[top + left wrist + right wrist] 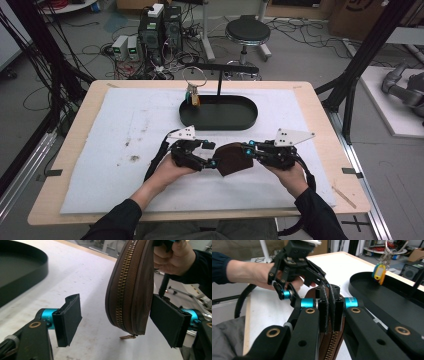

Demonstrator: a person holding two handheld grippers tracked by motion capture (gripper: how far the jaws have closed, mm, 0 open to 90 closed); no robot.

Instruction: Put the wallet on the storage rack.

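right gripper (pixel 331 312) clamped on brown pouch (pixel 234 157), held above table's near middle | left gripper (pixel 117 322) jaws apart, pouch between them, touching one pad | zipper edge upright, pull (pixel 128 336) hanging at bottom

Dark long sleeves (pixel 120 215) down to the wrists. Left gripper (pixel 212 155) and right gripper (pixel 248 149): black linkage bodies, brass-ringed pivot holes, turquoise collars behind flat black pads (pixel 70 319) with a fuzzy facing. Grey three-cornered plates (pixel 183 133) on top, dotted with small dark holes. Thick black cables (pixel 156 160) trailing back past the forearms.
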